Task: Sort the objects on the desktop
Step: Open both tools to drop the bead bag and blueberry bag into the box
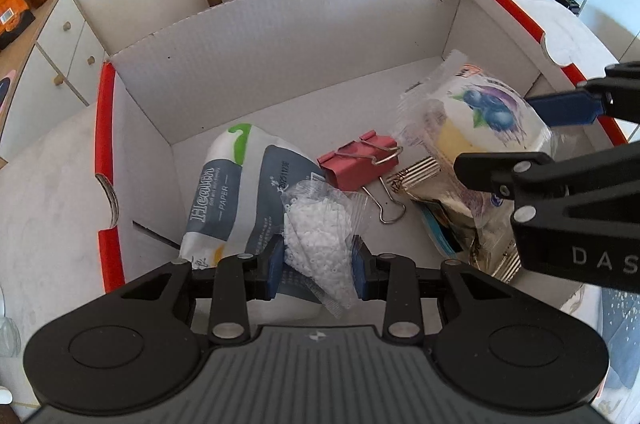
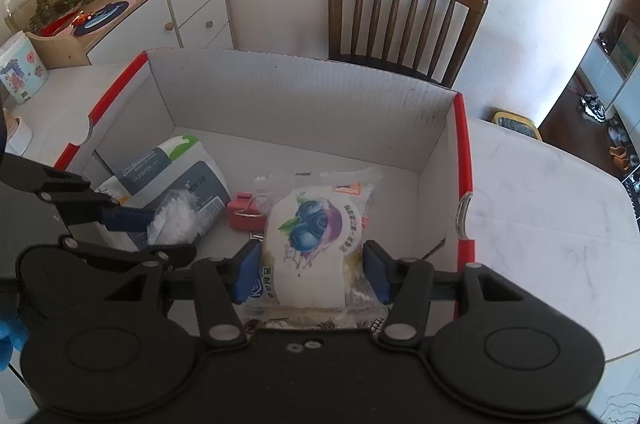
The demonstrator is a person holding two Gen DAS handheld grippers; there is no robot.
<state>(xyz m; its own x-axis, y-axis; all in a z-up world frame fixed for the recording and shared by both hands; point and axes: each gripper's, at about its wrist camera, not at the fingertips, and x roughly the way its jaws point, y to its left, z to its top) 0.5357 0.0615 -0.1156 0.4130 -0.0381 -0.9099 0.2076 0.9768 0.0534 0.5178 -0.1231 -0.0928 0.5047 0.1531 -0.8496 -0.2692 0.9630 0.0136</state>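
With the left gripper (image 1: 318, 264) clamped on the bead bag (image 1: 320, 224) and the right gripper (image 2: 314, 272) apparently just loosening round the cake (image 2: 316, 244), both low inside the box (image 1: 280, 63), release only once each rests on its floor.

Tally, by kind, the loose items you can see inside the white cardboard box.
Wrapped snacks: 2, blueberry cake packet, gold foil packet
Tissue paper packs: 1
Clear bags of white beads: 1
Red binder clips: 1
Total: 5
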